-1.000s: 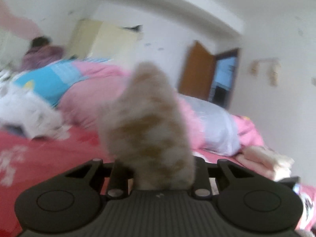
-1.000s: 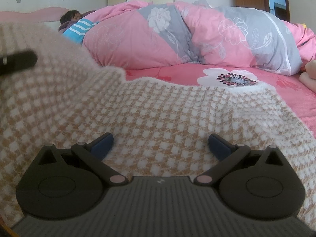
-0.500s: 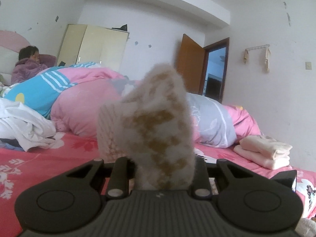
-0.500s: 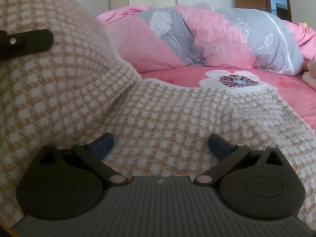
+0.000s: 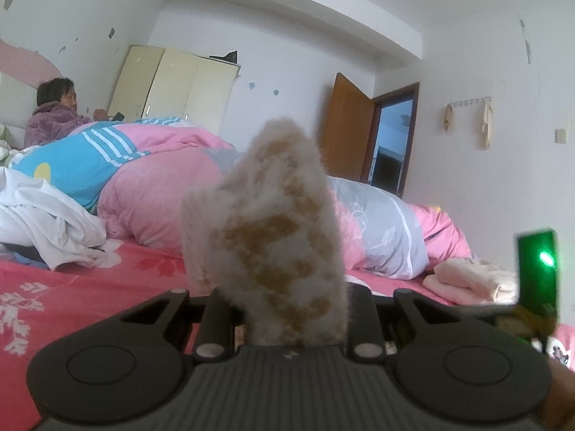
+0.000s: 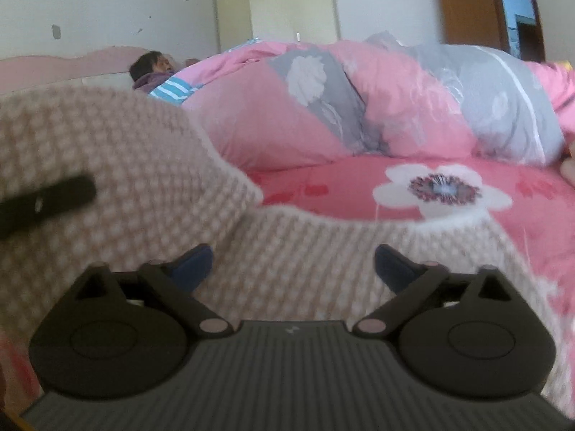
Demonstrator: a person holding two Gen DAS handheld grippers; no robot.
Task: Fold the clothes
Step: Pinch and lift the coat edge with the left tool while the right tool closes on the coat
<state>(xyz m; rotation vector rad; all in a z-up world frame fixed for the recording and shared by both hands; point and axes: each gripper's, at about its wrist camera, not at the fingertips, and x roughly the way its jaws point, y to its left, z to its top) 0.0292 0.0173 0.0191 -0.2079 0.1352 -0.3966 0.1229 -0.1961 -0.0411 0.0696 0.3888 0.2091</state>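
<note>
Fold in progress: sweater [image 6: 323, 251] partly lifted off bed [image 6: 521, 194].
Left claw [image 5: 287, 316] grips a sweater corner; right claw [image 6: 293, 262], closing, empty over sweater. Folded pile [image 5: 470, 280] at 3 o'clock; white clothes [image 5: 43, 222] at 9 o'clock remain.

Left gripper [image 5: 287, 309]: black ribbed body, round side discs (silver rivets). Right gripper [image 6: 291, 262]: blue pads.

A beige-and-white checked knit garment [image 6: 323, 251] is seen on a red bedsheet [image 6: 359, 186] printed with white flowers — behind it, a pink-and-grey floral quilt [image 6: 395, 100] and cream wardrobe [image 5: 172, 82].
</note>
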